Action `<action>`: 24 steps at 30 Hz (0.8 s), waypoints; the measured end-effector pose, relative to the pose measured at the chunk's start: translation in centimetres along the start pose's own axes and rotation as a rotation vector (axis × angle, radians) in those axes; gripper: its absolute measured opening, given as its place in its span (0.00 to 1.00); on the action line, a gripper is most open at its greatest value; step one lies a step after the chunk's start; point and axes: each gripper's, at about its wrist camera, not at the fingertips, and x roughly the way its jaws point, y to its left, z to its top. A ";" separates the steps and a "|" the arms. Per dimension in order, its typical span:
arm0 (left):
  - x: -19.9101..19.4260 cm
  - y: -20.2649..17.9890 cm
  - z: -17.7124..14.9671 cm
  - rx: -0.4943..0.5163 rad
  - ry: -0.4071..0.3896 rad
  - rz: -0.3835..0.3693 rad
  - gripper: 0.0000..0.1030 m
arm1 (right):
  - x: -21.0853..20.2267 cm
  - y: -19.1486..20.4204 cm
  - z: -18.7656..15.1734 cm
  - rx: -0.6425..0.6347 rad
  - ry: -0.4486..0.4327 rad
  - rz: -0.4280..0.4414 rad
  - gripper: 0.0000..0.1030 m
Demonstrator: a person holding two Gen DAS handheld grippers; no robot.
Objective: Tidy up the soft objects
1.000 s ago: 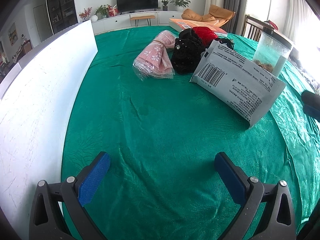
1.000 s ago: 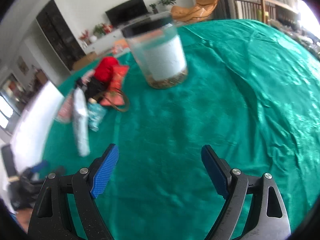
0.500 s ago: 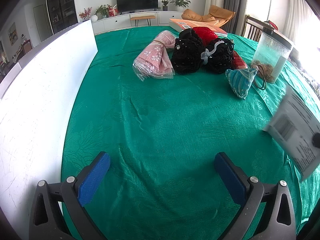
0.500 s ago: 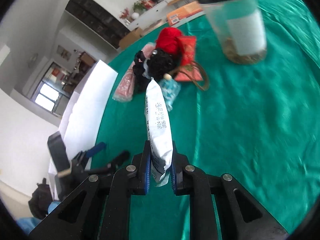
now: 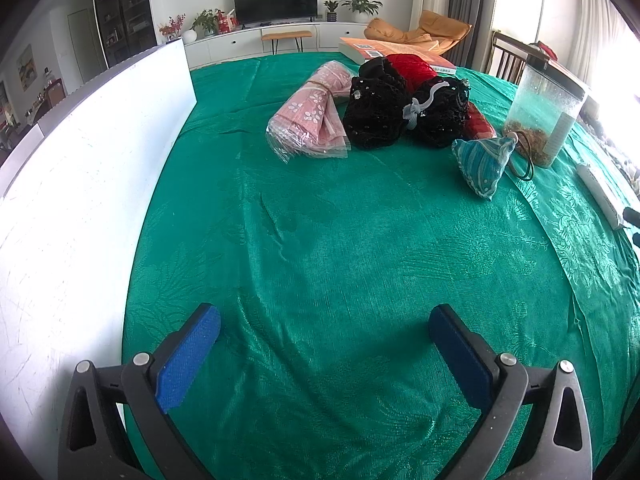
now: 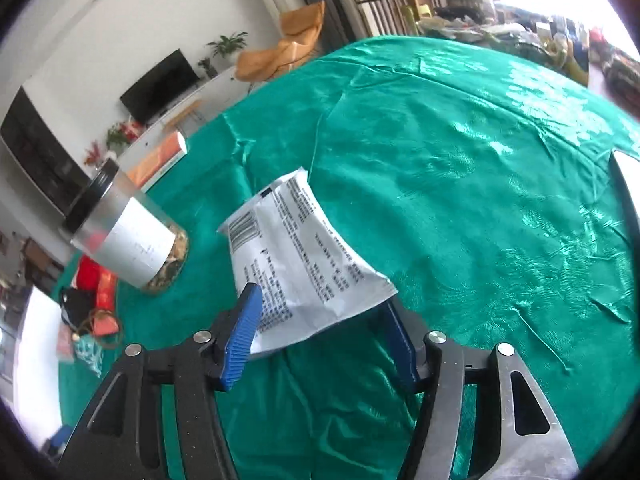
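Note:
A white printed packet (image 6: pixel 296 248) lies on the green tablecloth (image 6: pixel 460 184) between the fingers of my right gripper (image 6: pixel 320 338). Its jaws are opening and the pads stand clear of the packet. In the left wrist view the same packet (image 5: pixel 600 194) shows at the far right edge. A pile sits at the back: a pink wrapped cloth (image 5: pixel 312 120), two black lace bundles (image 5: pixel 376 112), a red item (image 5: pixel 412 68) and a teal pouch (image 5: pixel 480 160). My left gripper (image 5: pixel 324 344) hovers open over bare cloth, well short of the pile.
A clear jar with a black lid (image 6: pixel 128 240) stands left of the packet, close to the pile. A tall white board (image 5: pixel 80 180) runs along the table's left side. An orange book (image 5: pixel 384 46) lies behind the pile. Chairs stand beyond the table's far edge.
The right gripper closed on the packet's edge, carried it away from the pile past the jar, and its jaws have now parted with the packet lying flat. The left gripper has not moved.

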 end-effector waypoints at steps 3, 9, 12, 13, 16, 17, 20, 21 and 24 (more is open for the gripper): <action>0.0 0.0 0.0 -0.001 -0.001 0.000 1.00 | -1.9 2.4 -2.4 -0.163 -0.001 -0.099 0.73; 0.0 0.0 0.0 -0.001 -0.001 0.000 1.00 | -1.5 4.7 -5.9 -0.406 0.027 -0.210 0.74; 0.0 0.0 0.0 -0.001 -0.001 0.000 1.00 | -1.1 4.3 -5.9 -0.406 0.032 -0.201 0.77; 0.0 0.0 0.0 -0.001 -0.001 0.000 1.00 | -1.1 4.0 -5.8 -0.384 0.039 -0.186 0.78; 0.0 0.0 0.0 -0.001 -0.001 0.000 1.00 | -0.5 2.2 -4.8 -0.280 0.075 -0.110 0.83; 0.0 0.0 0.0 -0.001 -0.001 0.000 1.00 | -0.5 2.0 -4.6 -0.274 0.073 -0.098 0.83; 0.0 0.0 0.0 -0.001 -0.001 0.000 1.00 | -0.3 2.8 -4.9 -0.305 0.076 -0.123 0.85; 0.0 0.0 0.0 -0.001 -0.001 0.000 1.00 | -0.3 2.7 -4.9 -0.300 0.077 -0.118 0.85; 0.0 0.0 0.0 -0.001 -0.001 0.000 1.00 | -0.2 2.8 -4.9 -0.298 0.078 -0.116 0.86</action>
